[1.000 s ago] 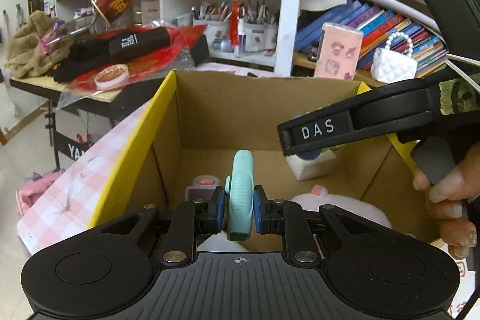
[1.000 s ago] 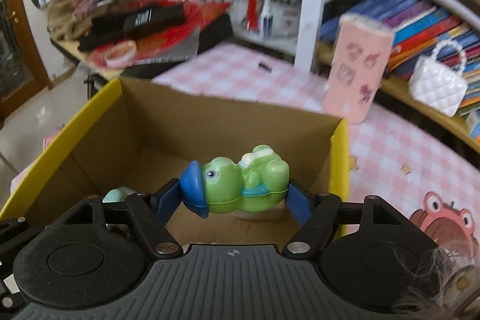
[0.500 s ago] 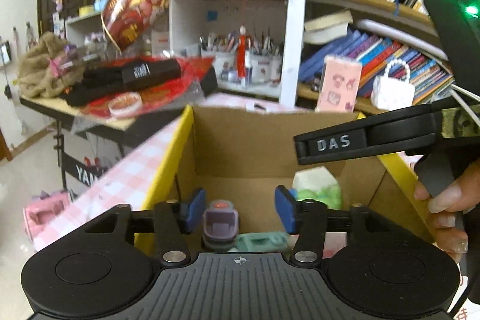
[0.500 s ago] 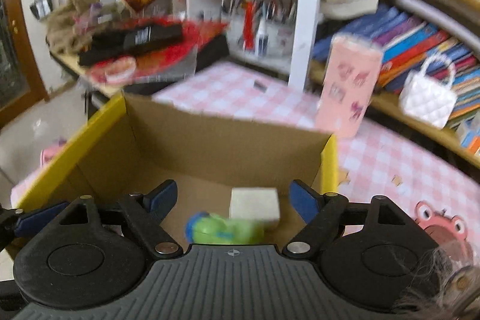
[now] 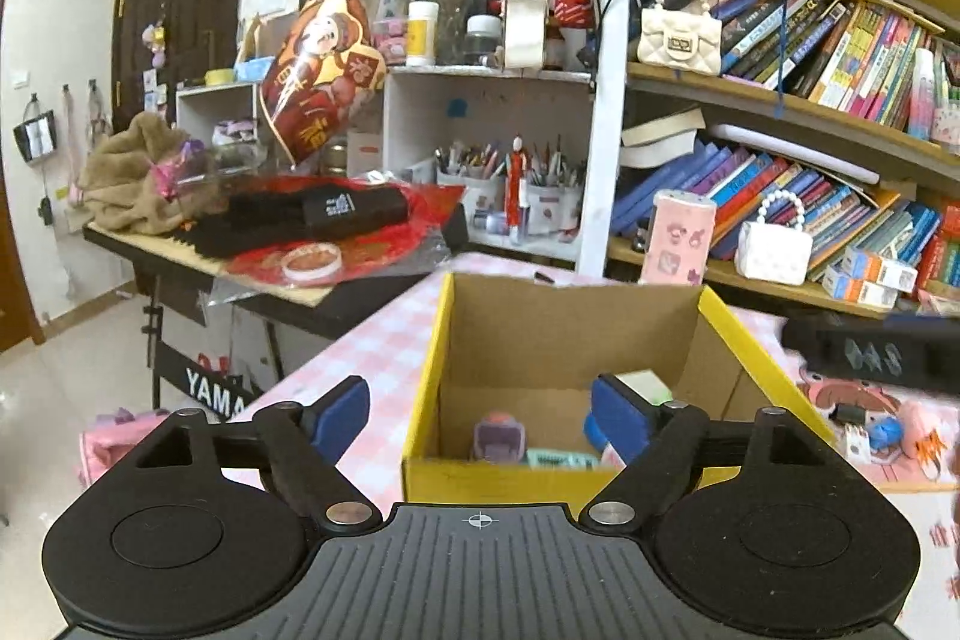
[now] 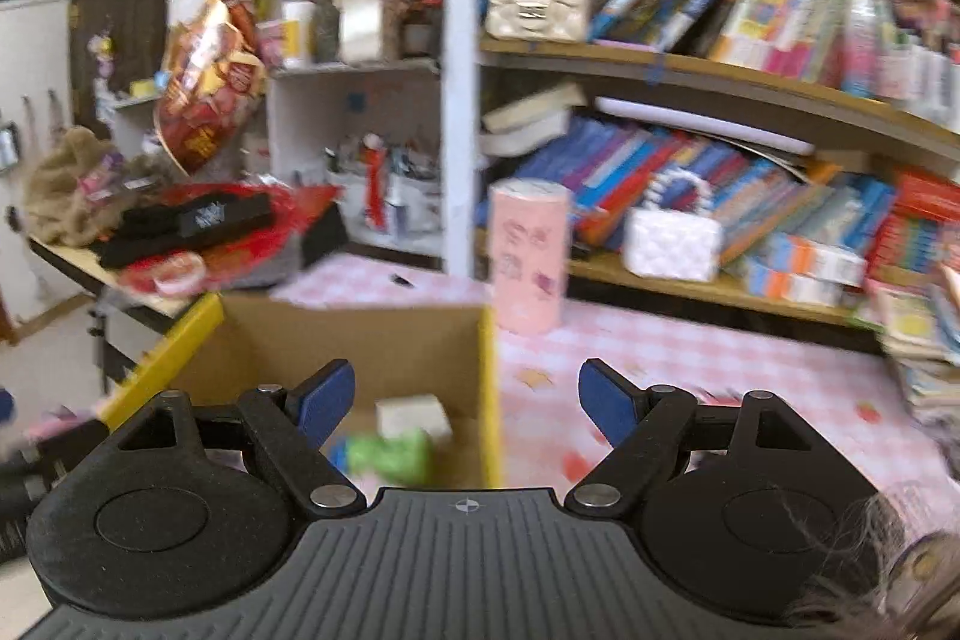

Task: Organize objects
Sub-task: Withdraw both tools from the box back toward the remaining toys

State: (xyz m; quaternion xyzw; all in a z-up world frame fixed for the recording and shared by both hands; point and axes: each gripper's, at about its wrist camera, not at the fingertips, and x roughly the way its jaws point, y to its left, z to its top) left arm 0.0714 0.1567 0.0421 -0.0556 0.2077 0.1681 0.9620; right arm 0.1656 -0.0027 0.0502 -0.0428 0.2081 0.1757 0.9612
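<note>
A cardboard box with yellow rims [image 5: 423,376] [image 6: 489,370] stands on the pink checked table. Inside lie a purple toy [image 5: 499,437], a teal toy [image 5: 561,458], a white block [image 5: 645,379] [image 6: 414,415] and a green frog toy [image 6: 390,454]. My left gripper [image 5: 480,409] is open and empty, pulled back above the box's near wall. My right gripper [image 6: 462,397] is open and empty, over the box's right wall. The right gripper's body [image 5: 870,355] shows blurred at the right of the left wrist view.
A pink carton [image 5: 681,238] [image 6: 528,259] stands behind the box. Bookshelves [image 5: 780,112] with white purses [image 5: 774,247] run along the back right. A side table with a black case [image 5: 336,211] and a tape roll [image 5: 312,259] stands at the left. Small toys [image 5: 882,427] lie right of the box.
Both grippers opened and dropped their toys, the teal one from the left and the green frog from the right, into the box. Both then pulled up and back, the right one swinging right.
</note>
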